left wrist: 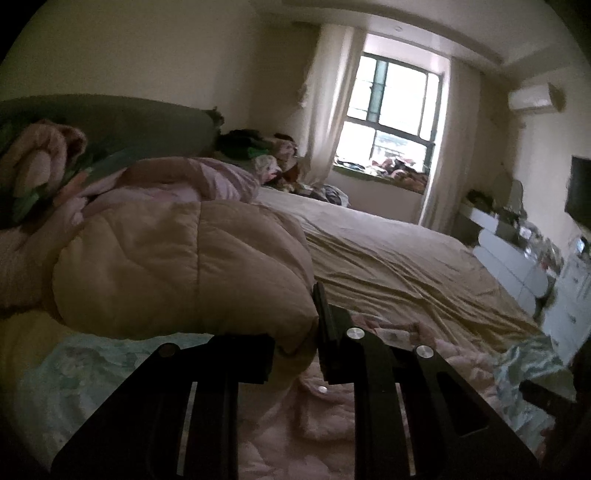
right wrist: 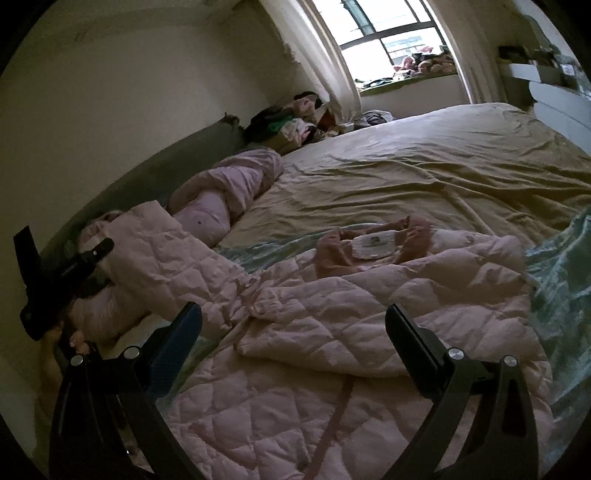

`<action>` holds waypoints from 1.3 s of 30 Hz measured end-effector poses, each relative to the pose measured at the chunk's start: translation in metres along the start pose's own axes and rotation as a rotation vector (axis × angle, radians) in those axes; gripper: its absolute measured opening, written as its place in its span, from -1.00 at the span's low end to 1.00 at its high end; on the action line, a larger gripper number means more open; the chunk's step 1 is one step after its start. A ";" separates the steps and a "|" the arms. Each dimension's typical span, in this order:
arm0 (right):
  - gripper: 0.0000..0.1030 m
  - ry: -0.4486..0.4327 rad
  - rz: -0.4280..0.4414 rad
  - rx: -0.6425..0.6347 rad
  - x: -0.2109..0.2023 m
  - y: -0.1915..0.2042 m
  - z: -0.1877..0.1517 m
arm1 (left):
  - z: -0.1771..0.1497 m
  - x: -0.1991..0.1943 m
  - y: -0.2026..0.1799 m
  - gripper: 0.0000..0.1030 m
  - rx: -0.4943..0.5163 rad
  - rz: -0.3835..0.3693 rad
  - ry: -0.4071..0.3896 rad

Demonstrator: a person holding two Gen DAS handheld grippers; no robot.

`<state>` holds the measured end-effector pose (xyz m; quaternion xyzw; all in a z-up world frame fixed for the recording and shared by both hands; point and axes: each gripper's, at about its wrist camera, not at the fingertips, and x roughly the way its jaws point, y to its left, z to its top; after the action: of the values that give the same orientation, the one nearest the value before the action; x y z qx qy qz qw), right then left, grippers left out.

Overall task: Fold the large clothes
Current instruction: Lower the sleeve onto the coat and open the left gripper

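Our left gripper (left wrist: 295,347) pinched a puffy quilted sleeve (left wrist: 177,266) of the pink padded jacket (right wrist: 332,332). Our right gripper (right wrist: 295,332) gaped wide, empty, above the jacket's crinkled diamond-stitched body on the wrinkled beige sheet (right wrist: 424,166).

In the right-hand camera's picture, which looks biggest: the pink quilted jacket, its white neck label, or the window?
1. Pink quilted jacket, though nearness to the camera inflates it.
2. Window, far off and cut by the frame.
3. White neck label.
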<state>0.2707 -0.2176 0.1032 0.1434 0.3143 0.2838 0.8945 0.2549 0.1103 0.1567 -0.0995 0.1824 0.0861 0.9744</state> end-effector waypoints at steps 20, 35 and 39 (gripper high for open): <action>0.92 -0.093 -0.087 0.161 -0.059 -0.079 -0.016 | -0.085 0.035 -0.159 -0.79 0.408 -0.189 0.134; 0.92 -0.130 -0.173 0.240 -0.092 -0.121 -0.026 | -0.167 0.065 -0.205 -0.79 0.565 -0.218 0.300; 0.92 -0.145 -0.195 0.247 -0.103 -0.127 -0.026 | -0.186 0.072 -0.212 -0.79 0.585 -0.207 0.343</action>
<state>0.2409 -0.3783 0.0774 0.2411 0.2938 0.1436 0.9138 0.3012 -0.1271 -0.0060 0.1530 0.3491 -0.0869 0.9204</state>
